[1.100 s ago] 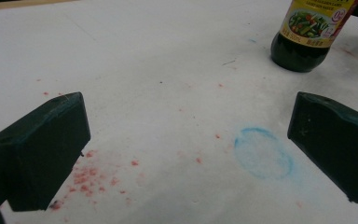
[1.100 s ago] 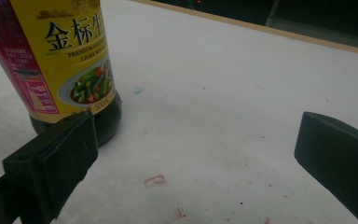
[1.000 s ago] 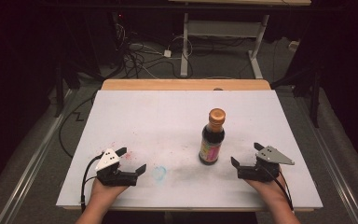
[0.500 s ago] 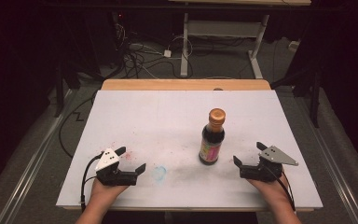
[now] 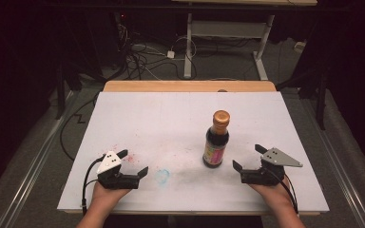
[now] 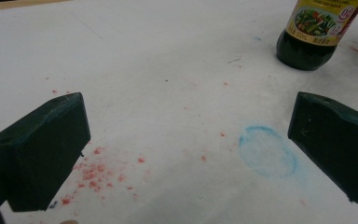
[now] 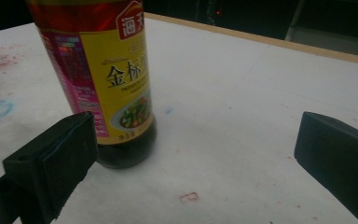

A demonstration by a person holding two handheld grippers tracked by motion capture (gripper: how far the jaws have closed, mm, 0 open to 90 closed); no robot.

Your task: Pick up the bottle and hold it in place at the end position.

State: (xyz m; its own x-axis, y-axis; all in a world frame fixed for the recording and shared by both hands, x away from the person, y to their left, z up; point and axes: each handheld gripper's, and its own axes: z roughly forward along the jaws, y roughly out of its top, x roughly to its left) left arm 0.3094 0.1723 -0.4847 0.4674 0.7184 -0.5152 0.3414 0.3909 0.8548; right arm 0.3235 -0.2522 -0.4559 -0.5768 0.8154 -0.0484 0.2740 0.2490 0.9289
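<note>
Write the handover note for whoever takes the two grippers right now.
Left gripper: open, holding nothing, low over the near left of the white table, beside red specks and a blue ring stain.
Right gripper: open, holding nothing, near right, aimed toward the bottle.
Sauce bottle: upright, gold cap on, right of centre, between the grippers and closer to the right one; neither touches it.
Done: nothing visibly handled yet.
Left: likely close the right gripper on the bottle body; the left is free for the cap.
</note>
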